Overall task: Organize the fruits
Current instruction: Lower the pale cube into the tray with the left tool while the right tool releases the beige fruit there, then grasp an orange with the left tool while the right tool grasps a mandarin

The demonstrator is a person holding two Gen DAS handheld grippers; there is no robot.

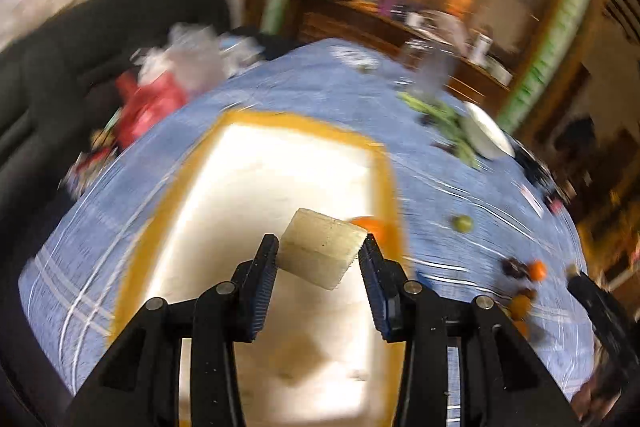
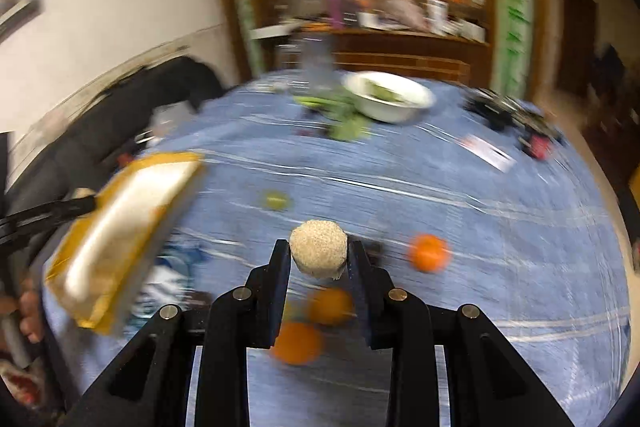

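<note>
My left gripper (image 1: 319,247) is shut on a pale cream block (image 1: 322,254) and holds it above a white tray with an orange rim (image 1: 390,183). An orange (image 1: 374,227) lies at the tray's right rim. My right gripper (image 2: 319,254) is shut on a round beige grainy ball (image 2: 318,254) above the blue cloth. Below it lie two oranges (image 2: 297,343) (image 2: 331,306), with a third orange (image 2: 427,252) to the right. A small green fruit (image 2: 275,200) lies farther out; it also shows in the left wrist view (image 1: 462,223). The tray (image 2: 120,227) sits tilted at left in the right wrist view.
A blue checked tablecloth (image 1: 304,95) covers the table. A white bowl (image 2: 390,99) with greens (image 2: 344,125) stands at the far side. Red and clear bags (image 1: 160,91) lie at the far left edge. Dark items (image 2: 504,111) and a card (image 2: 490,151) lie far right.
</note>
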